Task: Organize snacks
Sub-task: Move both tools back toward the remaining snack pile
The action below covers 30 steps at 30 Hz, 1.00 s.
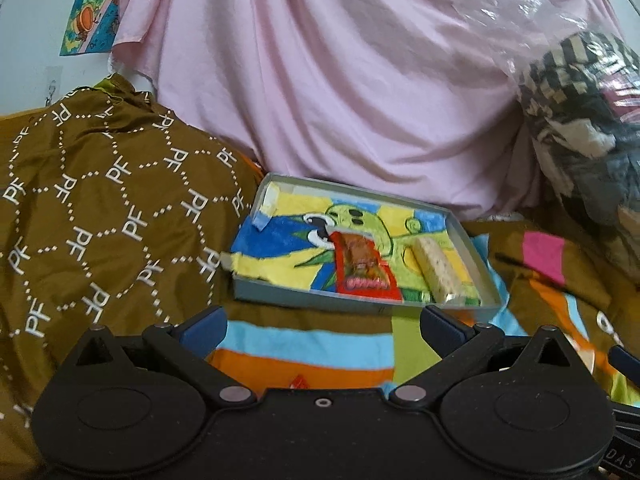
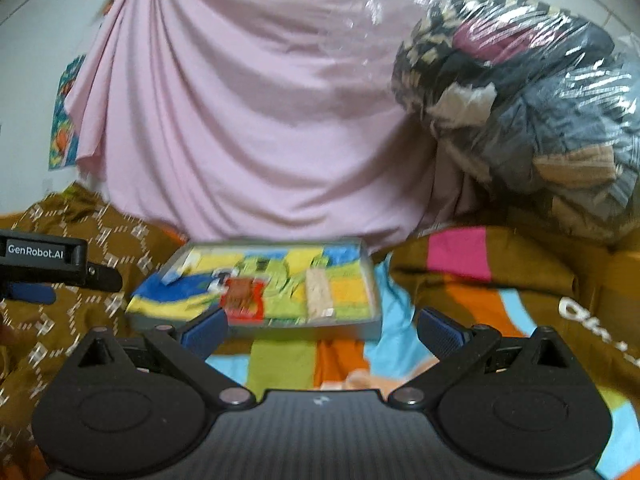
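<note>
- The pink sheet (image 1: 320,80) hangs as a backdrop far beyond both pairs of fingers; it plays no part in the step.
- The brown patterned cloth (image 1: 100,208) bulges out past the left finger of the left gripper, and a clear bag of clothes (image 2: 520,112) is heaped beyond the right finger of the right gripper.
- The striped blanket (image 1: 304,344) lies directly under and between the fingers of both grippers. It looks soft, so I judge anything pressed on it will sink and tip.
- The grey tray (image 1: 486,276) sits just ahead of the fingertips, lined with a bright cartoon towel, its near wall closest to the fingers.
- The left gripper (image 1: 323,322) has its fingers spread wide with nothing between them; the right gripper (image 2: 323,326) is likewise wide apart and empty.
- The red snack packet (image 1: 362,268) lies flat in the tray, ahead of the gap between the left gripper's fingers.
- The pale snack bar (image 1: 434,270) lies in the tray beside the packet, ahead of the left gripper's right finger; the two appear close but apart.
- No loose snack shows outside the tray, so the task looks well along or paused between items.
- To do the next grasp well: come in over the near wall, straddle one snack across its narrow width, close gently, and keep clear of its neighbour and the towel pile.
</note>
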Tool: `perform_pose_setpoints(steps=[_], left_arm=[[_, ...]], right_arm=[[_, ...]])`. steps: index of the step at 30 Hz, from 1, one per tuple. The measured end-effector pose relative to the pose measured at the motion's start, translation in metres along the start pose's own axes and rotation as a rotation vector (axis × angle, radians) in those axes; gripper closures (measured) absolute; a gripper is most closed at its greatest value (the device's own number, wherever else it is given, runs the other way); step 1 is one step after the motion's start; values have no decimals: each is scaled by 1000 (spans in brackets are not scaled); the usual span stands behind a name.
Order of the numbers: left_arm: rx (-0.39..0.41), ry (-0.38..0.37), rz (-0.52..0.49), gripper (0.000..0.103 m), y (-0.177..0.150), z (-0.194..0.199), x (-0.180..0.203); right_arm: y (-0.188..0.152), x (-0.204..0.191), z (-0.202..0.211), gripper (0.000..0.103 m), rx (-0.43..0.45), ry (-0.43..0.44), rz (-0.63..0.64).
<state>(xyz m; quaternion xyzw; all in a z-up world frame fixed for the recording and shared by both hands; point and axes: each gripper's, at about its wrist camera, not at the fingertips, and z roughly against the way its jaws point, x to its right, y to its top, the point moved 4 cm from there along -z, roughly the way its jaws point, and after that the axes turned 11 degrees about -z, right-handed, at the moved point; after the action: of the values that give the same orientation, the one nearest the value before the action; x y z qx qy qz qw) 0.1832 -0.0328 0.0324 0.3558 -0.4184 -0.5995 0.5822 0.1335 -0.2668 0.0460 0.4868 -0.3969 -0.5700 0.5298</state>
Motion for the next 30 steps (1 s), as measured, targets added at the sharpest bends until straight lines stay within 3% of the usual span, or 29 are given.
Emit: perform_pose_setpoints(steps=[13,19,30], left_arm=[[-91,-113,-181,1,-55,17,-2],[-158,-188,-224,1,-77,14,0],[-184,-242,-229,1,-88,5,0]], right_arm=[[-74,-41,-3,0,-398,27,155],[-91,-52,-14,0,-465,26,220],[-111,-54,-40,0,-526,-2,237]])
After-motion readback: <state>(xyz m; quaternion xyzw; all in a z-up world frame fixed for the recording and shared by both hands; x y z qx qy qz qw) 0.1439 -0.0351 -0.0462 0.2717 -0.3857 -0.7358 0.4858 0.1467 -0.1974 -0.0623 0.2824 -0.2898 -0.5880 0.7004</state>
